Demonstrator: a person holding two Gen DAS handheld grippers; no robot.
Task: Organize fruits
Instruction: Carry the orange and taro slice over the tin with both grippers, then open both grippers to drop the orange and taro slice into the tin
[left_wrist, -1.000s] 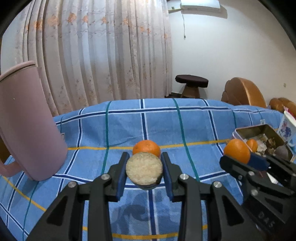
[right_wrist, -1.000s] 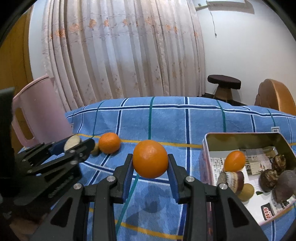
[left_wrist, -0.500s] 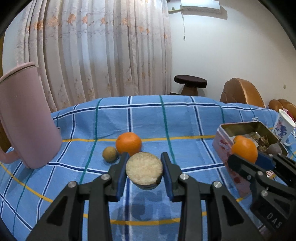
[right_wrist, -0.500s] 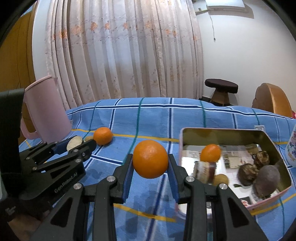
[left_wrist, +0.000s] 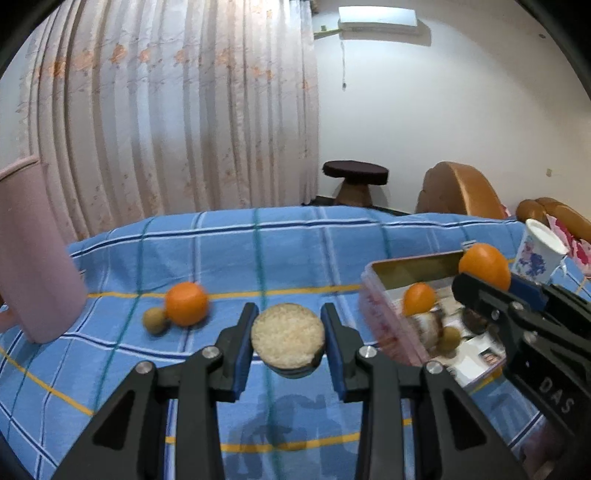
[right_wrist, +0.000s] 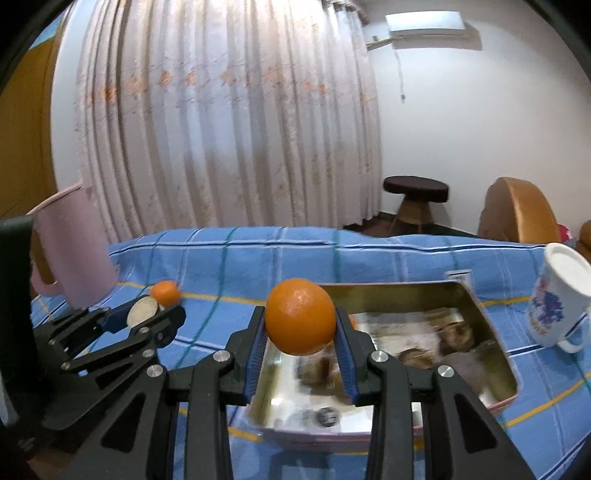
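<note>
The right gripper (right_wrist: 300, 345) has its jaws clamped on an orange (right_wrist: 300, 321), which hangs above the near-left corner of the open metal tin (right_wrist: 491, 321). The left gripper (left_wrist: 288, 341) has its jaws clamped on a round, pale, rough-faced fruit (left_wrist: 287, 340) with a darker underside, perhaps a cut half; it hangs above the blue checked cloth (left_wrist: 295, 243), with the tin at about three o'clock of it in the left wrist view.

The step in hand looks like carrying both fruits to the tin. To do it well, bring the orange further in over a bare patch of the tin's floor, lower it close to the bottom before parting the jaws, and keep it off the small orange (left_wrist: 418, 298) and the dark, brownish fruits (right_wrist: 456, 334) already inside, whose kind the blur hides. The two grippers sit close, so the left one should wait at nine o'clock of the tin until the right one clears.

The held orange is smooth, bright and round, likely to roll once let go. Another orange (left_wrist: 185, 303) and a small tan round fruit (left_wrist: 155, 320) touching it at its eight o'clock remain on the cloth, near the pink jug (left_wrist: 33, 258). A white floral mug (right_wrist: 559, 295) stands at three o'clock of the tin.
</note>
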